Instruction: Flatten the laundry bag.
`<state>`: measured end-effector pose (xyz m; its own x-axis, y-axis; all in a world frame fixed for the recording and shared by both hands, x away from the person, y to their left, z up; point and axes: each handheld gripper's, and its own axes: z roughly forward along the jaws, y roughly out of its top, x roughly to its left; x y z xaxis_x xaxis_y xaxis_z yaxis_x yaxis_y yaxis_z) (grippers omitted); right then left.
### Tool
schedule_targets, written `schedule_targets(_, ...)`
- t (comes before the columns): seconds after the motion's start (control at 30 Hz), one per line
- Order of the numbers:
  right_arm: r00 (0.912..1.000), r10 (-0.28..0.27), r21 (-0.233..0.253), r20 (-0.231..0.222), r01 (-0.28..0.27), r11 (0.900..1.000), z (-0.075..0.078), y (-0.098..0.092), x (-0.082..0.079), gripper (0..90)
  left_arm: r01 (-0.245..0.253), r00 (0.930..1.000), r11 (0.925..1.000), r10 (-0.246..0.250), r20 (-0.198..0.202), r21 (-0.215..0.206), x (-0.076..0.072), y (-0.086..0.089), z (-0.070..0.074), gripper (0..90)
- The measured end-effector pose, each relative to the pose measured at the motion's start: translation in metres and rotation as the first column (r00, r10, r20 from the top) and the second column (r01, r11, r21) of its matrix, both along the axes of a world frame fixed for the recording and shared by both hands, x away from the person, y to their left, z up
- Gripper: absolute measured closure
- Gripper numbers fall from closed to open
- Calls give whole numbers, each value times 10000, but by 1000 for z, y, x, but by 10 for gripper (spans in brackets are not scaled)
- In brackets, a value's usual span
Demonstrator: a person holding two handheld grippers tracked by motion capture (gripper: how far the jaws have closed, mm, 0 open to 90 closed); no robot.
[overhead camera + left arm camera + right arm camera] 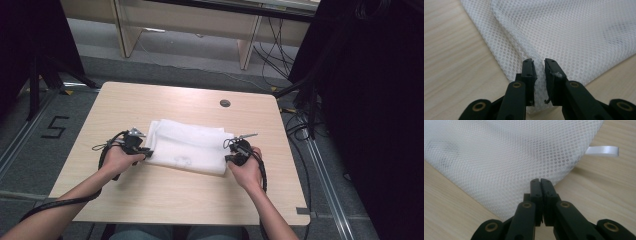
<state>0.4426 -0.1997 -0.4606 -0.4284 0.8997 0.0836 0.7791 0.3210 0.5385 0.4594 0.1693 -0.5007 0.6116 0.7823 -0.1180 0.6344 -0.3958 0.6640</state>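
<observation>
A white mesh bag [187,142] lies folded flat in the middle of the wooden table [165,195]. My left gripper [141,150] sits at the bag's near left corner. In the left gripper view it [539,64] is shut on a raised fold of the mesh bag [574,32], with netting pinched between the jaws. My right gripper [233,154] is at the bag's near right corner. In the right gripper view its jaws [540,181] are pressed together on the edge of the mesh bag [499,152]. A white ribbon loop [602,151] sticks out from the bag's side.
A round cable hole [225,103] is set in the table's far side. Black curtains and stands flank the table, cables [300,125] trail on the floor at right, and a taped "5" [55,127] marks the floor at left. Bare wood surrounds the bag.
</observation>
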Motion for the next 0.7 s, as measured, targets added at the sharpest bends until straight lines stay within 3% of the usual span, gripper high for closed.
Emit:
schedule_targets(0.07,9999,150,-73,61,-150,9999,-1,-8,-5,900,362,9993,9993,-361,-22,96,-5,-5,2,781)
schedule_targets(0.2,9999,159,-178,-4,-159,9997,-1,-14,-12,900,561,9984,9983,-561,-46,143,-10,-7,2,781)
schedule_targets(0.23,9994,315,-294,135,-311,9991,-3,-18,-13,900,654,9976,9978,-650,-244,138,-11,-6,3,781)
schedule_targets(0.33,9998,212,-107,24,-212,9997,-1,-24,-17,900,756,9969,9969,-751,-242,204,-15,-5,4,788)
schedule_targets(0.37,9997,92,-41,240,-91,10000,3,-27,-16,801,805,9966,9967,-802,-192,137,-15,-4,3,791)
schedule_targets(0.43,9970,-165,247,757,147,9996,5,-26,-11,718,693,9973,9975,-690,-233,117,-17,-1,2,791)
schedule_targets(0.5,9963,-397,470,766,362,9982,9,-23,-7,638,654,9977,9976,-650,-196,237,-17,1,2,790)
schedule_targets(0.7,9946,-423,255,948,401,9989,10,-16,14,498,824,9965,9957,-819,-141,419,-19,3,0,789)
